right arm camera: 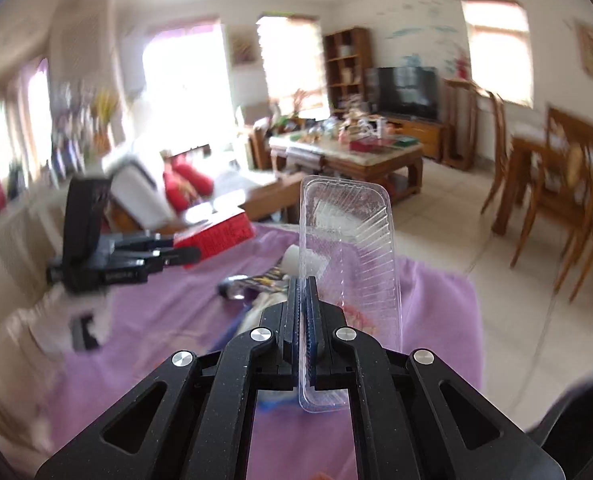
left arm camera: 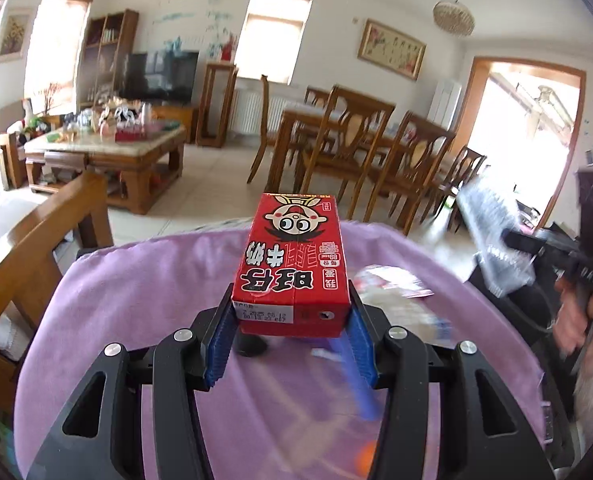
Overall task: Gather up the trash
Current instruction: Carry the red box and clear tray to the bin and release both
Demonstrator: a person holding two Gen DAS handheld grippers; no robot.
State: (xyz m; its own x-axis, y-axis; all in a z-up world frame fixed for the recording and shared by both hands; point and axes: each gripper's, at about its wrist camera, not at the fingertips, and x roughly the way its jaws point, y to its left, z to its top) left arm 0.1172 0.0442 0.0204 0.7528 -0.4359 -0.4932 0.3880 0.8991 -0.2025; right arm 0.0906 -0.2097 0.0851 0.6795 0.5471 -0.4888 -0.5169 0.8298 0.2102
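Note:
My left gripper (left arm camera: 292, 312) is shut on a red milk carton (left arm camera: 292, 264) and holds it up above the purple cloth (left arm camera: 136, 304). The carton also shows in the right wrist view (right arm camera: 216, 236), held by the left gripper (right arm camera: 188, 256) at the left. My right gripper (right arm camera: 306, 284) is shut on the rim of a clear plastic tray (right arm camera: 348, 240), lifted above the cloth (right arm camera: 168, 320). The right gripper with the tray shows blurred at the right of the left wrist view (left arm camera: 508, 240). Loose wrappers (left arm camera: 388, 284) lie on the cloth.
More trash lies on the cloth: a dark printed wrapper (right arm camera: 264, 280), a blue piece (left arm camera: 356, 380) and an orange bit (left arm camera: 366, 454). A wooden sofa arm (left arm camera: 36, 240) stands left. A coffee table (left arm camera: 108, 148) and a dining table with chairs (left arm camera: 356, 148) stand beyond.

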